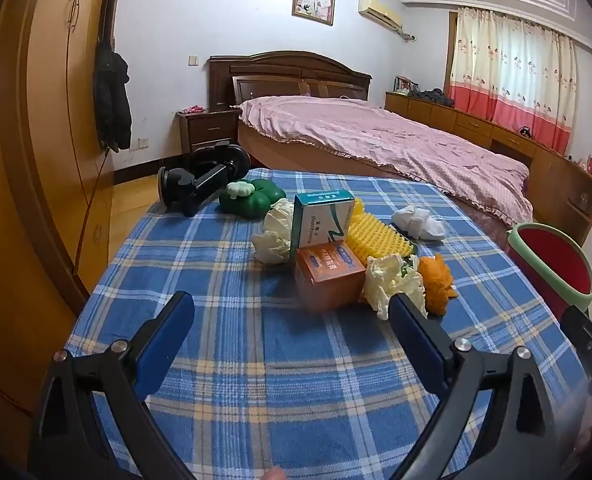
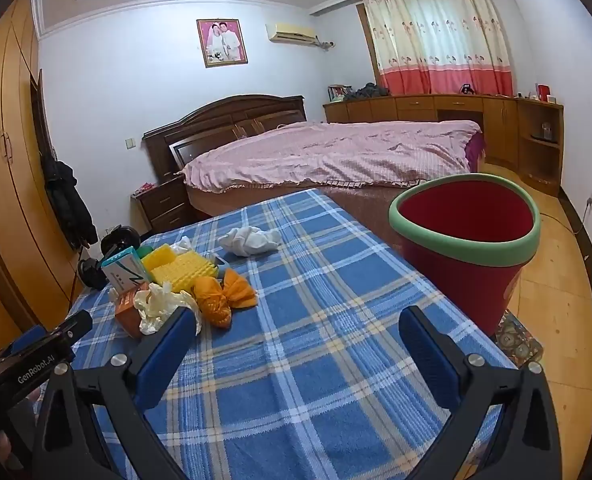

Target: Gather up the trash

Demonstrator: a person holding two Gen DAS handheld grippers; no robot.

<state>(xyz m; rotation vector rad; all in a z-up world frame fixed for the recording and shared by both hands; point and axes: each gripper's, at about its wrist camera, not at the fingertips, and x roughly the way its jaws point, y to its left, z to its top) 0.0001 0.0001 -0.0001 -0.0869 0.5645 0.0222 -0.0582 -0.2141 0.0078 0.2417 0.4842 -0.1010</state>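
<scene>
Left of the red, green-rimmed bin (image 2: 468,248), crumpled white tissue (image 2: 249,241), cream paper wads (image 1: 392,280) and an orange box (image 1: 328,276) lie clustered on the table (image 2: 296,360); left gripper (image 1: 291,320) and right gripper (image 2: 298,332) gape empty.

Left gripper (image 1: 291,312) and right gripper (image 2: 298,330): jaws wide, empty, tilted down

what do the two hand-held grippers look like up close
The left hand-held gripper and the right hand-held gripper match: black Y-shaped frames, each carrying two flat blue fingers fastened with round silver bolts. The right wrist view also shows the left unit's black body printed "GenRobot.AI" in white.
</scene>
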